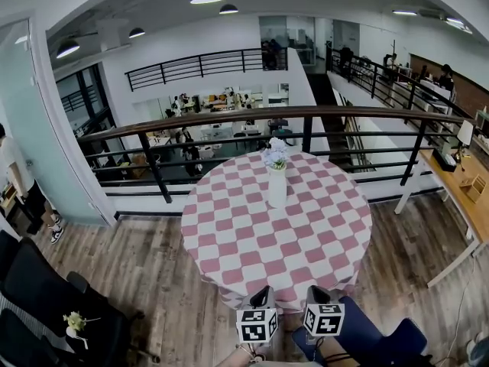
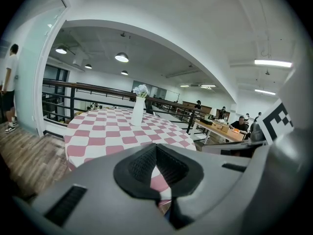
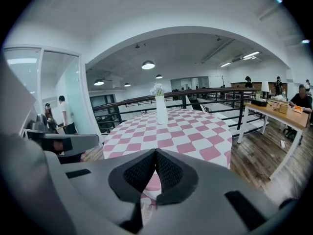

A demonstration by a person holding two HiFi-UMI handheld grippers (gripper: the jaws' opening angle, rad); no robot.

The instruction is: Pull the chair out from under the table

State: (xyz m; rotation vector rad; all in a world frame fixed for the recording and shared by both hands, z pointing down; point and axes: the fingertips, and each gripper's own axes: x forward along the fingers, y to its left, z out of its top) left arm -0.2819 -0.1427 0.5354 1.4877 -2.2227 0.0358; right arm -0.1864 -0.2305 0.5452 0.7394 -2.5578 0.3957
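A blue chair (image 1: 372,335) stands at the near right of the round table (image 1: 229,239), which wears a pink and white checked cloth; only its seat and part of its frame show in the head view. My two grippers hover side by side at the table's near edge and point toward it. The left gripper (image 1: 263,293) is shut with nothing between its jaws, its tips meeting (image 2: 156,147). Just as bare, the right gripper (image 1: 315,291) is shut, tips together (image 3: 155,152), and sits just left of the chair. Neither touches the chair.
A white vase of flowers (image 1: 276,182) stands mid-table. A black railing (image 1: 229,121) runs behind the table. Black office chairs (image 1: 46,304) fill the near left, and a wooden desk (image 1: 466,197) stands at the right. A person (image 1: 19,182) stands by the glass wall at the left.
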